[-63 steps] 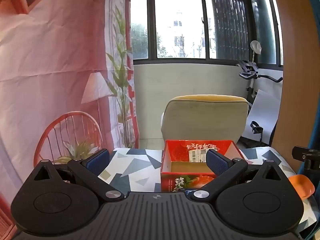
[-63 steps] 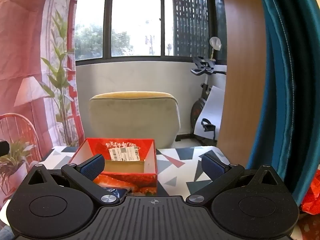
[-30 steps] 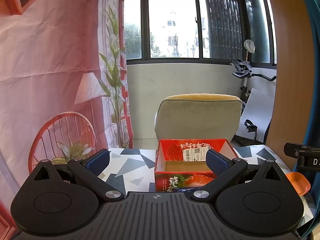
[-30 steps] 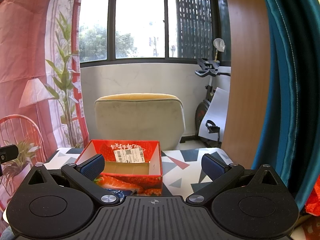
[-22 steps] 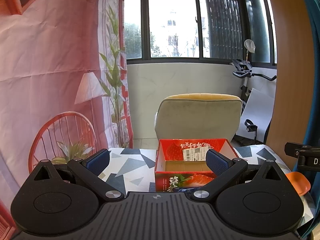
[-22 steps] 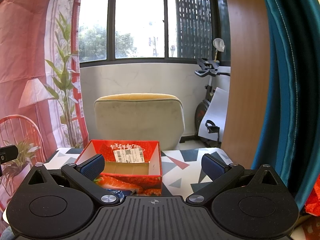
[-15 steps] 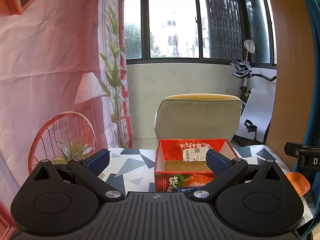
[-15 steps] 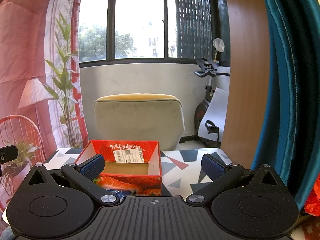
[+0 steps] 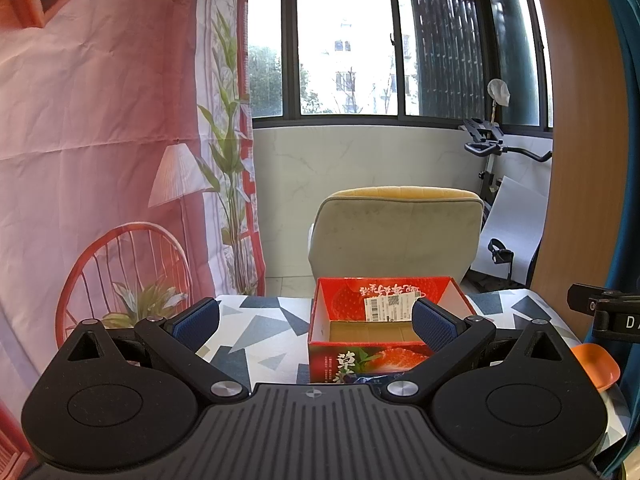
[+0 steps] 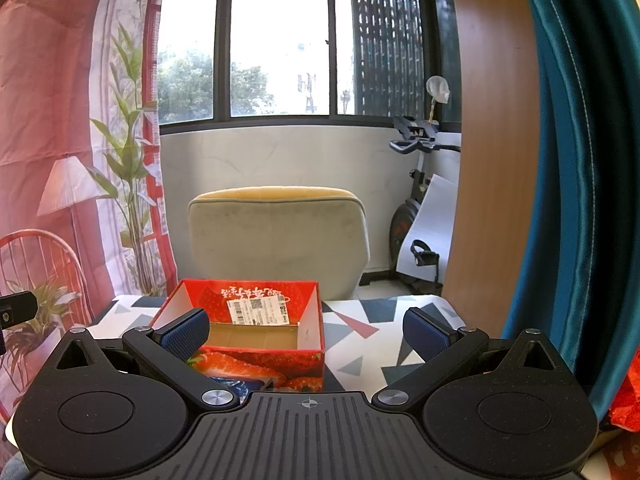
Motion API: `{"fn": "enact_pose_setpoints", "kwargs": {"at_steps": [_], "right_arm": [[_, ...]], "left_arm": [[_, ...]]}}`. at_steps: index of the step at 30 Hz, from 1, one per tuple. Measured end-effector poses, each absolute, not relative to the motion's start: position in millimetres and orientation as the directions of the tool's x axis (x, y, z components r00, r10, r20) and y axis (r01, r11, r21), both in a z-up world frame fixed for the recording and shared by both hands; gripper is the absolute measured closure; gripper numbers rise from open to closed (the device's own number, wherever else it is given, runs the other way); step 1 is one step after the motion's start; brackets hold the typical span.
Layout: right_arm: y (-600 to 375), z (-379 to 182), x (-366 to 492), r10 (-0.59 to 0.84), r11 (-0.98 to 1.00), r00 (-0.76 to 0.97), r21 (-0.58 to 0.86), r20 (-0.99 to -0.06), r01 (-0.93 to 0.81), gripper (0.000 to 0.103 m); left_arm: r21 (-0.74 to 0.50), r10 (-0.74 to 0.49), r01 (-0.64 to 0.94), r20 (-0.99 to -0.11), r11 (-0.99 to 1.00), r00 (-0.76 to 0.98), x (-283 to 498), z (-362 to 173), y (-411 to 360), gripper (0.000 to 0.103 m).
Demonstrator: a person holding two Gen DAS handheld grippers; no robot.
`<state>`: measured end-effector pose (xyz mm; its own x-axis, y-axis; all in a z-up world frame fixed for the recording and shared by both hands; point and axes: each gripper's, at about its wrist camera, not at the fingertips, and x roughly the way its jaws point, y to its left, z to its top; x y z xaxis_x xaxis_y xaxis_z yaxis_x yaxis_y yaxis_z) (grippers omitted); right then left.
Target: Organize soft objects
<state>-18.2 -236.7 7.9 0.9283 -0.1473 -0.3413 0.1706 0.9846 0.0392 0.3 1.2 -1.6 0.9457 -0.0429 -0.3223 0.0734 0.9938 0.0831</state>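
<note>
On counter (image 9: 260, 344), red strawberry box (image 9: 380, 332) stands open-topped, interior bare, likely receptacle for soft objects. Left gripper (image 9: 316, 326) and right gripper (image 10: 306, 330) hover level before box, jaws spread, holding nothing. Blue item (image 10: 230, 384) just before box, mostly hidden.

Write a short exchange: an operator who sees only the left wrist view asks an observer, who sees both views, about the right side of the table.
Operator: Is the right gripper open?
Observer: Yes. Its fingers stand wide apart with nothing between them.
Operator: Does anything lie to the right of it?
Observer: A crumpled red thing shows at the frame's right edge, below the teal curtain. I cannot tell what it is.
</note>
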Motion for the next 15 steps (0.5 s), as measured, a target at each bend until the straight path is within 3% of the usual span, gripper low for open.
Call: {"fn": "enact_pose_setpoints", "kwargs": {"at_steps": [15], "right_arm": [[-236.4,7.8,-18.2,-0.147,0.985,0.928,0.039,-0.342,0.170,0.000]], "left_arm": [[0.075,-0.042,0.070,-0.331,0.995,0.943,-0.9,-4.6,-1.4,0.000]]}}
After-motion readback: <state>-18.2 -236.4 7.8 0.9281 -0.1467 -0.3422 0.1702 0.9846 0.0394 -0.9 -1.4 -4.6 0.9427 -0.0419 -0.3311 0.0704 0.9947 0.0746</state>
